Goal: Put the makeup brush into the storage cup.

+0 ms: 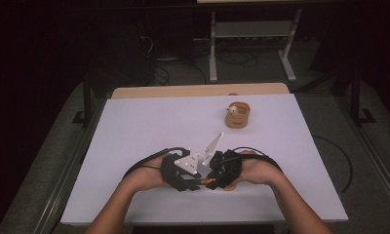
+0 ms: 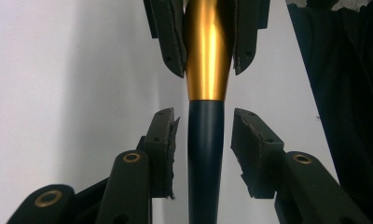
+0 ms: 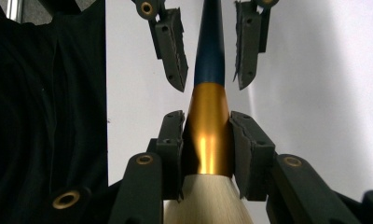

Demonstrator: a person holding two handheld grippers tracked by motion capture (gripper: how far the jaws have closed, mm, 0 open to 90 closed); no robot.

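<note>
Bristles of pale tan fan out just below the right gripper (image 3: 207, 154), whose jaws pinch the gold ferrule (image 3: 208, 135) of a makeup brush (image 3: 208, 93), pads pressed against both sides of the metal. Beyond that pinch the ferrule narrows into a dark blue handle (image 2: 205, 154), and this handle runs straight between the jaws of the left gripper (image 2: 203, 149), which faces the right one nose to nose. The left jaws stand partly spread: a slim gap shows between each pad and the handle, so they bracket it without pressing it. From above, the left gripper (image 1: 181, 171) and the right gripper (image 1: 225, 170) meet tip to tip near the person's edge of the white table (image 1: 149, 122), each held in a hand, with the brush (image 1: 206, 181) bridging the small space between them and black cables looping back from both. Well beyond the jaws, toward the far right part of the table, sits a small tan cup (image 1: 237, 116) with something pale inside that is too small to make out.
</note>
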